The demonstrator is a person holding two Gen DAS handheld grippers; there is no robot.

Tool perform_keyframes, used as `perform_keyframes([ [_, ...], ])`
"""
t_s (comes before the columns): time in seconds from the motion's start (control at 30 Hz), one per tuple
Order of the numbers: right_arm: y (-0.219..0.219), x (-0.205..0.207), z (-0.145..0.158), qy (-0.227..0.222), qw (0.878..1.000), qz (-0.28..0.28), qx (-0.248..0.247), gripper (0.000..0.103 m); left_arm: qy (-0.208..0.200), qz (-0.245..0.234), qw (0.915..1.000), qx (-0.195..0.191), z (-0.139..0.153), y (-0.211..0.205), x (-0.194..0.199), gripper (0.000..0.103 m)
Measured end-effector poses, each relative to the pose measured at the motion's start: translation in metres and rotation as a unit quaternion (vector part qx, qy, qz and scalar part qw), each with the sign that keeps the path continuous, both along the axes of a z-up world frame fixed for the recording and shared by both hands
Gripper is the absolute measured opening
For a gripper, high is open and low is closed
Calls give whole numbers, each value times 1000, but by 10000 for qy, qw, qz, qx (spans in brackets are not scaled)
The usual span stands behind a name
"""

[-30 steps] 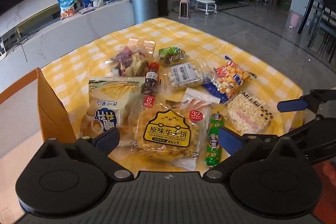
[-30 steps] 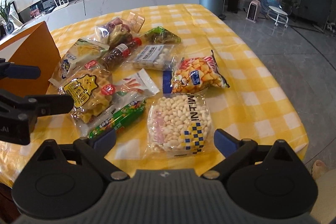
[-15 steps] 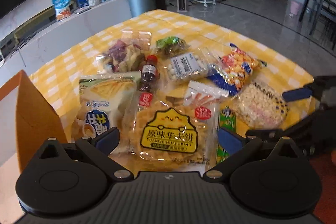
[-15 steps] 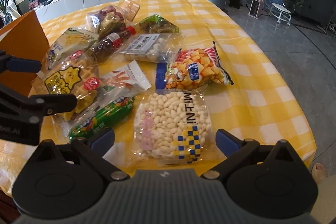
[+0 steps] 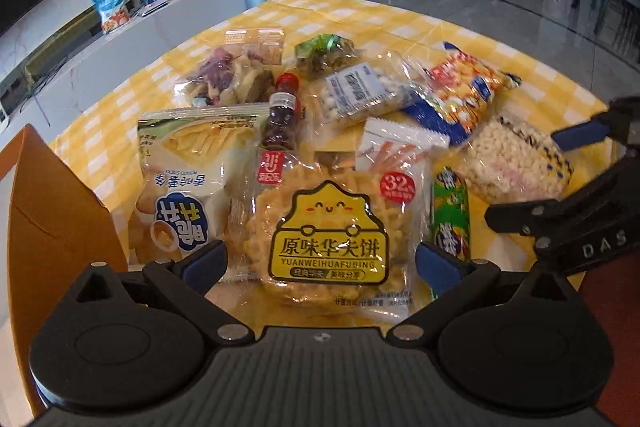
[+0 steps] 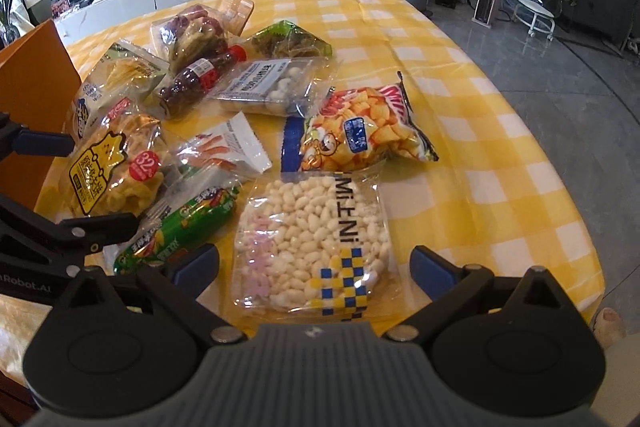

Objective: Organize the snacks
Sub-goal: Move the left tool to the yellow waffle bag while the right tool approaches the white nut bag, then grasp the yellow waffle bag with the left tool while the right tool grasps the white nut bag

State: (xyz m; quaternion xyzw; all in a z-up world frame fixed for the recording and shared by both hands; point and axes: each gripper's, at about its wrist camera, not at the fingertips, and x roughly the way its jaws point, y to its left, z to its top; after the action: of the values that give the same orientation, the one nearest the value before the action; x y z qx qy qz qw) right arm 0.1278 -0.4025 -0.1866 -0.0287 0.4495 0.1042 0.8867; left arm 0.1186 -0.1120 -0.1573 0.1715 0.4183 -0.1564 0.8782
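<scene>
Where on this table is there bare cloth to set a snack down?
Bare checked tablecloth lies right of the chip bag and the puffed-snack bag, out to the table's edge, and beyond the green packet. The left side is crowded, packets overlapping beside the orange box.

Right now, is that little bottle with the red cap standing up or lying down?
Lying down. The bottle rests on its side among the snack bags, red cap pointing toward the far end of the table.

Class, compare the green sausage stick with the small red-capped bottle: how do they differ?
The green sausage stick is a soft printed wrapper; the red-capped bottle is clear, with dark contents. The stick lies nearest the grippers, the bottle farther back among bags. Both lie on their sides.
</scene>
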Motion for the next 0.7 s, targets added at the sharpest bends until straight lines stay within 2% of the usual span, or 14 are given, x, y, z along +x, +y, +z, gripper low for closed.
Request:
perform_keyframes([
  [0.07, 0, 1, -2, 53, 10000, 8, -15, 99, -75, -89, 9998, 148, -4, -3, -3, 103],
  [0.2, 2, 1, -3, 34, 10000, 6, -60, 97, -125, -19, 9999, 105, -6, -3, -3, 103],
  [0.47, 2, -1, -3, 33, 10000, -16, -84, 96, -88, 640, 9978, -175, -4, 4, -3, 103],
  [0.7, -3, -1, -2, 33, 10000, 3, -7, 96, 111, 689, 9964, -472, -7, 8, 7, 103],
])
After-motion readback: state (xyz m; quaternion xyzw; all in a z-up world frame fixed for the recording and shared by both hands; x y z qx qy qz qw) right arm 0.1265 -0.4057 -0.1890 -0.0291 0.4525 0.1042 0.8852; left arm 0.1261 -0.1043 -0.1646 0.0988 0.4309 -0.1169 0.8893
